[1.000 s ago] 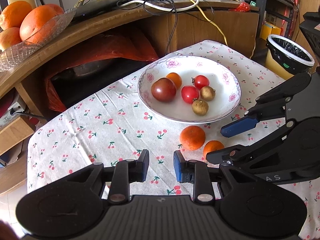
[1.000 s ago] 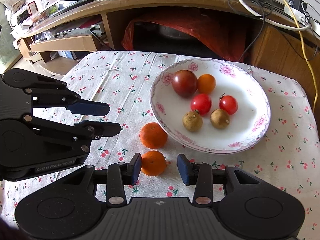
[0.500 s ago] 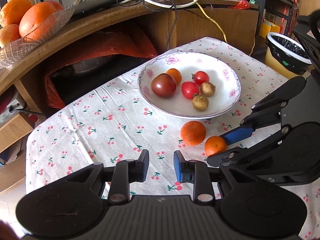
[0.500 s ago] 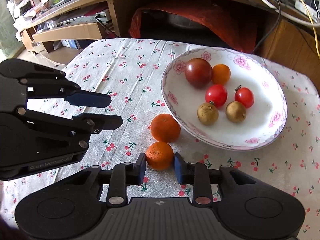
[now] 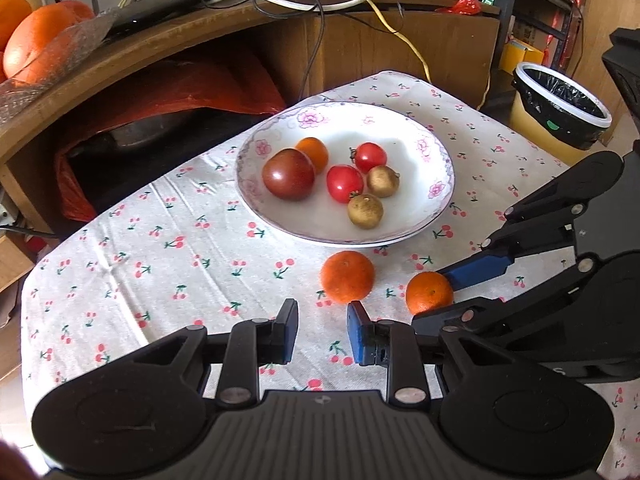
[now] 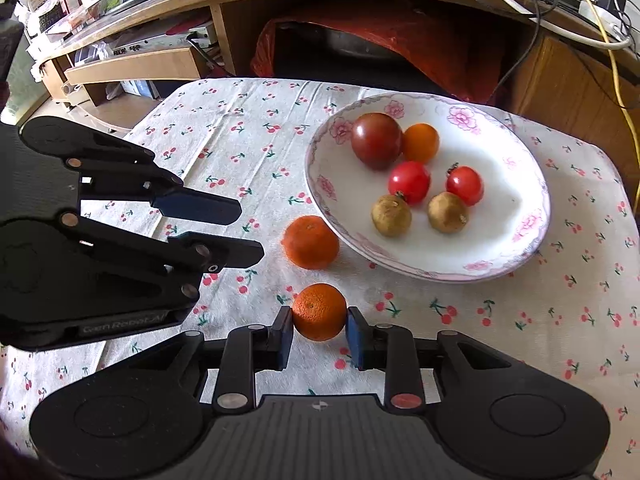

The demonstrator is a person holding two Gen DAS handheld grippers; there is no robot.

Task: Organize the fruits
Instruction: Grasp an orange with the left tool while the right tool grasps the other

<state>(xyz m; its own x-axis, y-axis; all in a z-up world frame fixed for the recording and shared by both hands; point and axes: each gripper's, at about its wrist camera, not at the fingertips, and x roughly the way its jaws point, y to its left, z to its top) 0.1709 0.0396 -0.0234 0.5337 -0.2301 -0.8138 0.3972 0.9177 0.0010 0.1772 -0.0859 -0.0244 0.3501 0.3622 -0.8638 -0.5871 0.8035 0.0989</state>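
Note:
A white floral plate [image 5: 436, 200] [image 6: 532, 216] holds a dark tomato [image 5: 288, 174], a small orange fruit, two red tomatoes and two brown fruits. Two mandarins lie on the cherry-print cloth in front of it. My right gripper [image 6: 319, 334] is shut on the smaller mandarin [image 6: 319, 312] [image 5: 428, 293], both pads touching its sides. The larger mandarin [image 5: 347, 277] [image 6: 310, 242] lies free beside the plate. My left gripper [image 5: 322, 332] is open and empty, just short of the larger mandarin; it also shows in the right wrist view [image 6: 248, 232].
A wooden shelf unit stands behind the table, with a red bag [image 5: 180, 88] inside and cables on top. A glass bowl of oranges [image 5: 36, 44] sits at the upper left. A bin with a black liner [image 5: 560, 116] stands to the right.
My right gripper has moved forward around the smaller mandarin and closed on it. My left gripper has shifted slightly toward the larger mandarin.

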